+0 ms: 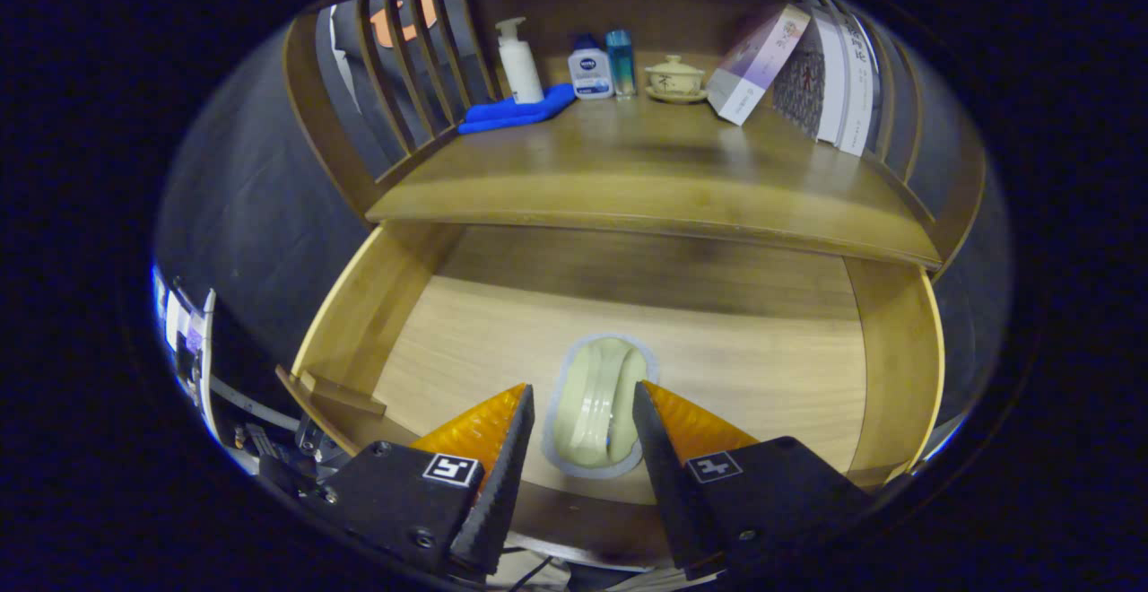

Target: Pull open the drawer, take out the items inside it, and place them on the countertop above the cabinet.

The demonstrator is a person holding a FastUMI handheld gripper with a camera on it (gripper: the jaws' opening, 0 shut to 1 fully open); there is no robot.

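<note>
Low in the frame, the claw (583,413) hangs open over the pulled-out drawer (359,314), its fingers on either side of a pale packet (599,405), gripping nothing. Bare drawer floor spreads wide to both side walls. Above, the bench (646,175) front is free; along its back stand a bottle (519,61), blue cloth (516,111), jar (590,72), lidded cup (674,78) and books (830,76).
</note>
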